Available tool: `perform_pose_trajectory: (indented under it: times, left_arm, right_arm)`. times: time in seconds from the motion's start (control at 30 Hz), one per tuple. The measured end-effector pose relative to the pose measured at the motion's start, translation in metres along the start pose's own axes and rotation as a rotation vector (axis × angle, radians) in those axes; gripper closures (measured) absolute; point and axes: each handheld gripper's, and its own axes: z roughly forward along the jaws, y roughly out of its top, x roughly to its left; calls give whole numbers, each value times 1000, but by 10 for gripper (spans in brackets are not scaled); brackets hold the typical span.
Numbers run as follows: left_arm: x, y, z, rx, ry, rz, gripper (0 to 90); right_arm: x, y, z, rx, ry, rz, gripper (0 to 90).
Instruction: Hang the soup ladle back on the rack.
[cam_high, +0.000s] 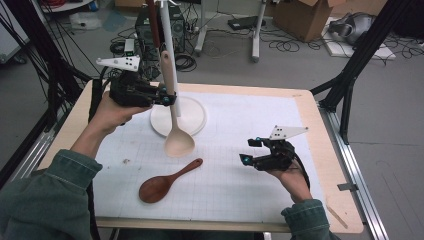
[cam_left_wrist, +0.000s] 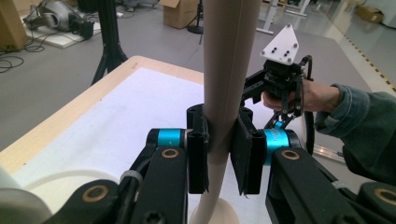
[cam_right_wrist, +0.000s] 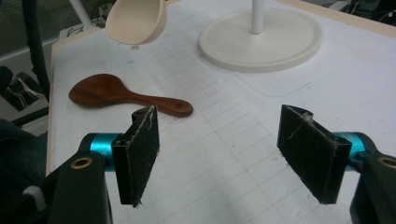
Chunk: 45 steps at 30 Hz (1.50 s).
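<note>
The left gripper (cam_high: 167, 98) is clamped on the handle of a pale, cream-coloured wooden spoon (cam_high: 175, 120), holding it above the round white stand base (cam_high: 192, 122) with the bowl hanging down toward the near edge of that base and the handle rising steeply. The left gripper view gives what the high view cannot: both black pads press flat against the spoon's handle (cam_left_wrist: 224, 93) from either side, with no gap visible. The same view shows the right gripper (cam_left_wrist: 273, 86) farther off, held in a hand with a green sleeve.

The right gripper (cam_high: 252, 150) hovers above the white gridded mat (cam_high: 240, 190), well to the right of the stand base, its jaws spread wide with nothing between them. The right gripper view shows the worn pads (cam_right_wrist: 140, 149) well apart, and beyond them a dark reddish-brown wooden spoon (cam_right_wrist: 123, 95) lying flat on the mat, nearer the person than the stand base, handle pointing toward the gripper.

The left hand (cam_high: 112, 112) is raised, forearm angled up from the lower left. The right hand (cam_high: 290, 177) sits low, wrist near the table's front edge.
</note>
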Motion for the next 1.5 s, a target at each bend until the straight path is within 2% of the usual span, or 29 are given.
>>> perform_pose_trajectory:
  times: [0.27,0.63,0.93,1.03,1.17,1.37,1.5]
  left_arm:
    - [14,14,-8,7,14,-2,771]
    - [27,36,-9,55,33,9,771]
    - [40,49,-12,51,42,-16,771]
    - [46,54,-13,67,53,-21,771]
    - [51,61,-14,52,53,-28,771]
    - [58,72,-15,56,67,-32,770]
    - [63,73,-14,44,65,-48,770]
  right_arm:
    - [-4,1,-3,-10,-10,1,292]
    - [-6,1,-4,-20,-13,-12,291]
    - [-4,2,-1,-21,0,-24,291]
    - [-4,4,-1,-22,5,-25,291]
    - [-4,6,0,-21,8,-33,291]
    - [-3,7,3,-11,19,-36,293]
    - [-3,7,3,-17,19,-35,292]
